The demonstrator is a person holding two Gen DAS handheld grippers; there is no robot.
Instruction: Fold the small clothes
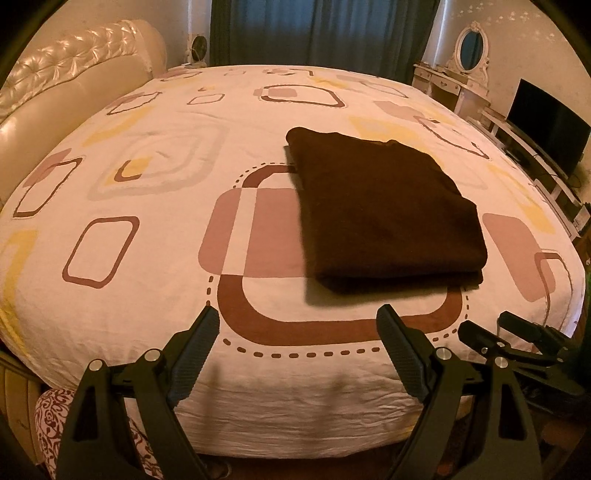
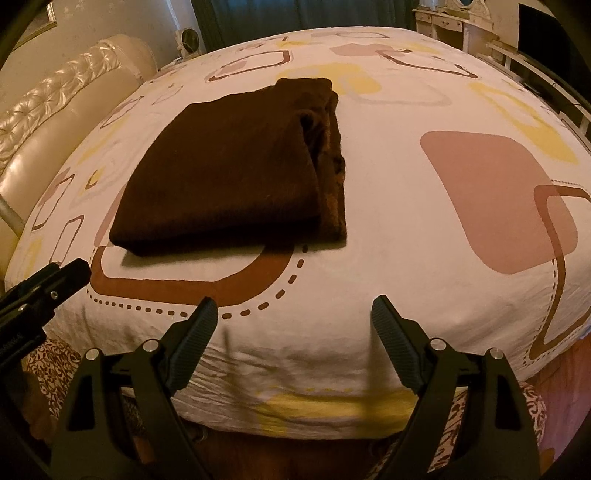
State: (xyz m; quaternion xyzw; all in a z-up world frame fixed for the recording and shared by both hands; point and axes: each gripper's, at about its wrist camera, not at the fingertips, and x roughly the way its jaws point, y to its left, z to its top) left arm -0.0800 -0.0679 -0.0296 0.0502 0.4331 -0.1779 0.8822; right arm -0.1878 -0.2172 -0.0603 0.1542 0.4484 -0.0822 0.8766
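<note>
A dark brown garment [image 1: 384, 210] lies folded into a thick rectangle on the bed [image 1: 155, 266]. In the right wrist view the same garment [image 2: 229, 177] shows its stacked layers along its right side. My left gripper [image 1: 297, 317] hangs open over the bed's near edge, short of the garment and a little to its left, with nothing between its fingers. My right gripper [image 2: 293, 308] is open too, near the front edge and to the right of the garment. Each gripper shows at the side of the other's view: the right gripper [image 1: 495, 328] and the left gripper [image 2: 70, 273].
The bed sheet is white with brown, pink and yellow rounded squares. A padded cream headboard [image 1: 62, 85] runs along the left. Dark curtains [image 1: 317, 33] hang behind the bed. A white dresser with an oval mirror [image 1: 469, 51] and a black screen [image 1: 546, 125] stand at the right.
</note>
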